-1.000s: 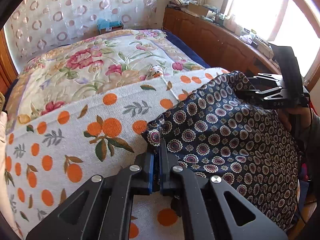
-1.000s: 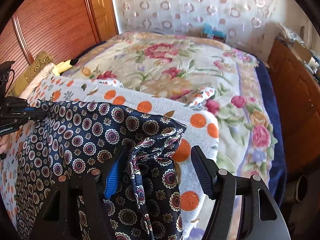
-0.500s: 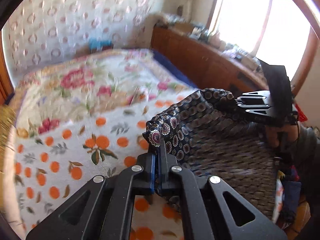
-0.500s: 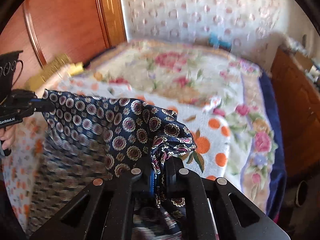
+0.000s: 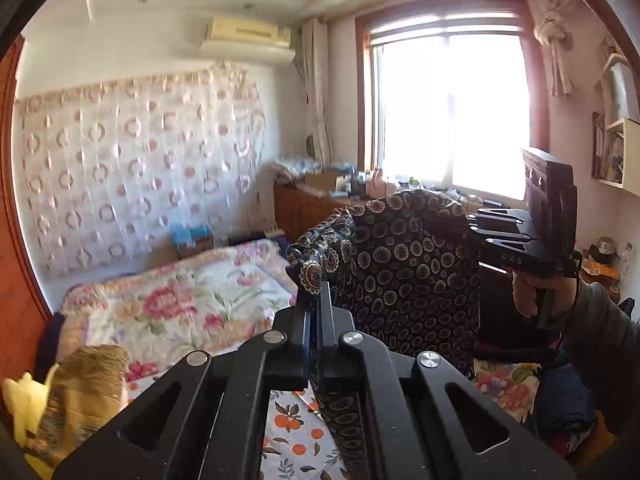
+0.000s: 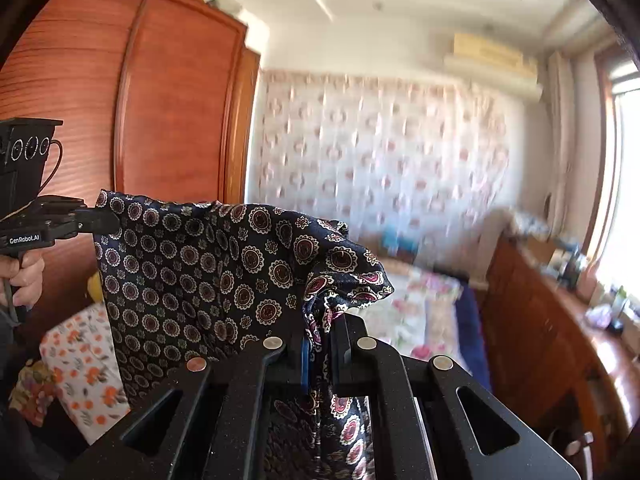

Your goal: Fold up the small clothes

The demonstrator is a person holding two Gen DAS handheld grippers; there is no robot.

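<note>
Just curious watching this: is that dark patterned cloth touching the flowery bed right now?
Apart. The right wrist view shows the dark patterned cloth hanging between both grippers, its visible part above the bed.

Daylight pours through the window [image 5: 448, 120], which is blown out to near white in the left wrist view and casts a pinkish haze over the wall beside it. The patterned curtain [image 6: 380, 160] is smeared by motion blur in both views, more strongly in the right wrist one, where the ceiling and the air conditioner [image 6: 492, 56] also streak. The dark patterned cloth [image 6: 192, 272] stays fairly sharp there; in the left wrist view it is backlit and murky. The bed [image 5: 180, 300] is soft-edged. The wooden wardrobe [image 6: 120, 100] glows warm. Fisheye bending curves every straight line, and black corners ring each frame.
</note>
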